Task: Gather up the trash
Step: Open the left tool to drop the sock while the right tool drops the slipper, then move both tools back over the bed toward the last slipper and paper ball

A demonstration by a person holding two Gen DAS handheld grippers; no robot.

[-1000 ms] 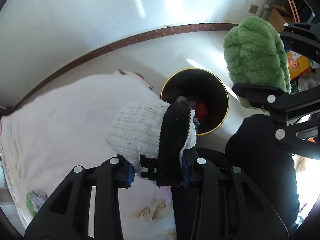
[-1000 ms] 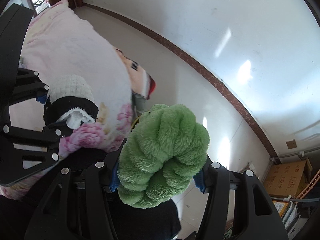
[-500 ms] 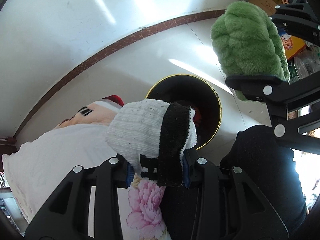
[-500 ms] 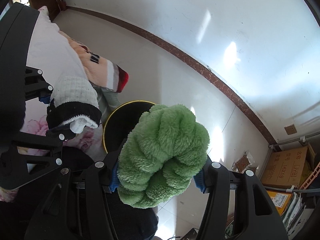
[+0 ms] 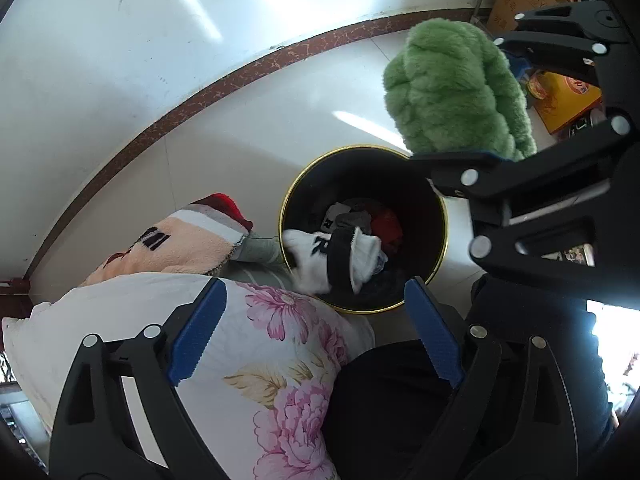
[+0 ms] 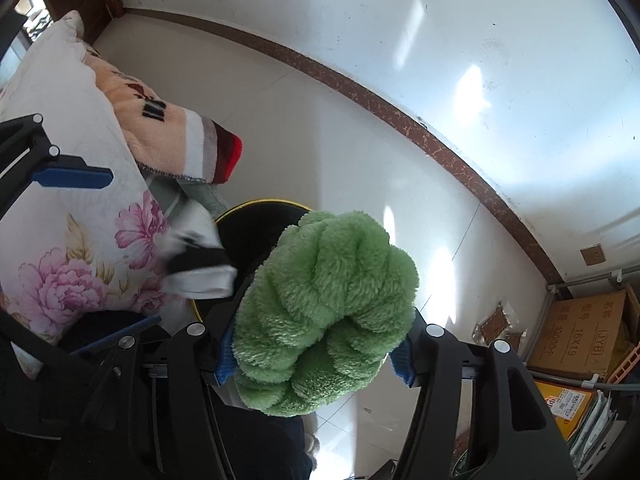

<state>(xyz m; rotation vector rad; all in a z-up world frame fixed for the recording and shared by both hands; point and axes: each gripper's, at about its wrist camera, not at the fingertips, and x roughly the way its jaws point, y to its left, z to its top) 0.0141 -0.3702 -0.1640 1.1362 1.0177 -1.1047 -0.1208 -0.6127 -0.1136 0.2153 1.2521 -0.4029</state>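
Observation:
A white sock with a black band (image 5: 332, 252) drops loose over the near-left rim of the black, gold-rimmed bin (image 5: 420, 208), which holds several other clothes. My left gripper (image 5: 312, 286) hangs above it. Its jaws are opening wide, and the blue pads (image 5: 196, 328) touch nothing. From the right wrist view the sock (image 6: 200, 264) looks blurred at the bin's (image 6: 256, 216) left edge. My right gripper (image 6: 314, 356) is shut on a fluffy green sock bundle (image 6: 328, 292), held just over the bin's right side; the bundle (image 5: 452, 88) also shows in the left wrist view.
A floral quilt (image 5: 280, 360) and a peach blanket with a red edge (image 5: 180, 244) lie left of the bin. A person's dark trouser leg (image 5: 400, 400) is below. Cardboard boxes (image 6: 580, 336) and clutter stand at the right by the wall.
The left jaws have sprung open and let the white sock fall toward the bin. Both grippers have sunk closer to the bin, the right one still holding the green bundle.

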